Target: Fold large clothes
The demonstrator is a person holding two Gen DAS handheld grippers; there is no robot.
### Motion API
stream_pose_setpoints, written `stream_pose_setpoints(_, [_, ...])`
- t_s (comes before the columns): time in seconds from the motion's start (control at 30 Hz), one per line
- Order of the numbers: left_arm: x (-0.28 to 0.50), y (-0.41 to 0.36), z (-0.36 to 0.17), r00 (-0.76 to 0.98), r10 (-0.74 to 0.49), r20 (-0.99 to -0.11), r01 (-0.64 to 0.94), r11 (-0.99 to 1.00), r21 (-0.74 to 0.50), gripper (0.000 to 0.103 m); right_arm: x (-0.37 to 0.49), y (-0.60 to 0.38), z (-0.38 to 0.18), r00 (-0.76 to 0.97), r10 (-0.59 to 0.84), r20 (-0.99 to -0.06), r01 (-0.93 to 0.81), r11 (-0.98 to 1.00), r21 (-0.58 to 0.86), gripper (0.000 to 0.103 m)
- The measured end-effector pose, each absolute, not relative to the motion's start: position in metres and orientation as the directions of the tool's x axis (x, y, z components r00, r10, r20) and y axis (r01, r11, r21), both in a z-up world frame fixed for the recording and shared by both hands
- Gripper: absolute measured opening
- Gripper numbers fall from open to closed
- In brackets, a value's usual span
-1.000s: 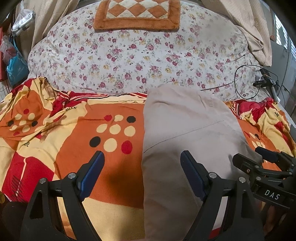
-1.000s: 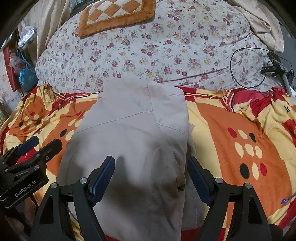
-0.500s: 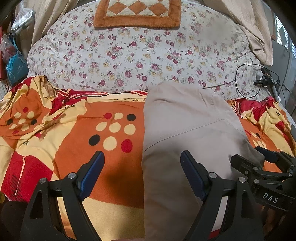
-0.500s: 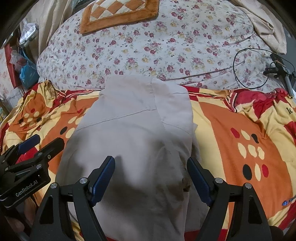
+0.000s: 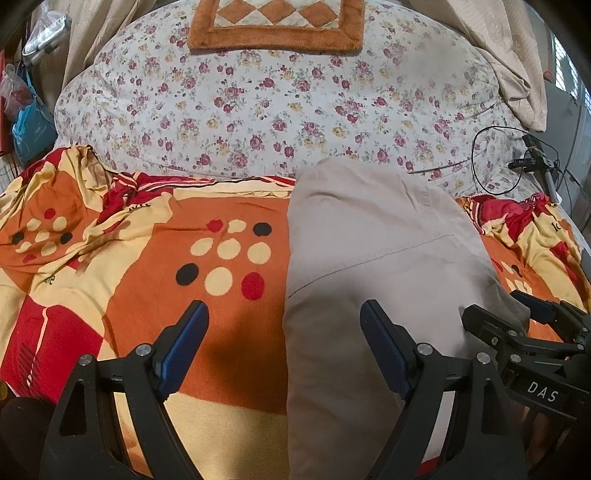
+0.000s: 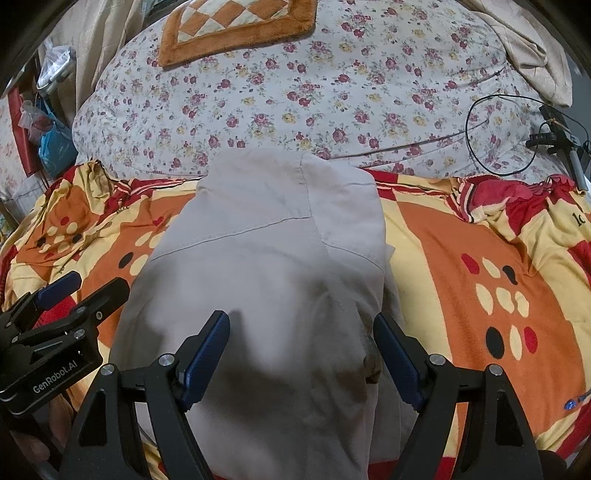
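A beige garment (image 5: 373,266) (image 6: 266,266) lies folded into a long strip on the orange, red and yellow blanket (image 5: 147,258) (image 6: 480,258). My left gripper (image 5: 284,332) hovers open over the garment's left edge, one blue pad above the blanket and the other above the cloth. My right gripper (image 6: 301,343) hangs open above the near right part of the garment, holding nothing. Each gripper shows at the other view's side: the right gripper (image 5: 532,332) and the left gripper (image 6: 62,314).
A floral quilt (image 5: 280,110) (image 6: 314,85) lies beyond the blanket with an orange checked mat (image 5: 277,22) on it. A black cable and small stand (image 5: 528,162) (image 6: 554,136) sit at the right. Bags (image 5: 29,125) hang at the left.
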State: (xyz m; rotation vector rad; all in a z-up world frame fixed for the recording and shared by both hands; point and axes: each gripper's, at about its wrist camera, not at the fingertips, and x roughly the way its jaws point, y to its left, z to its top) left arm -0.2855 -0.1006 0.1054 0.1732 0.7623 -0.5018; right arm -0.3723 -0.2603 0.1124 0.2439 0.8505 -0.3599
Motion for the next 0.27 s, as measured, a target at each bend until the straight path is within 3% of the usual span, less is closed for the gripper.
stream_pose_setpoints(0.27, [-0.2803, -0.0978, 0.1065, 0.602, -0.394, -0.695, 0.512, 0.858, -0.042, 0.084, -0.3720, -0.2608, 0.1139, 0.608, -0.206, -0.767, 0.398, 0.915, 0.070, 0.081])
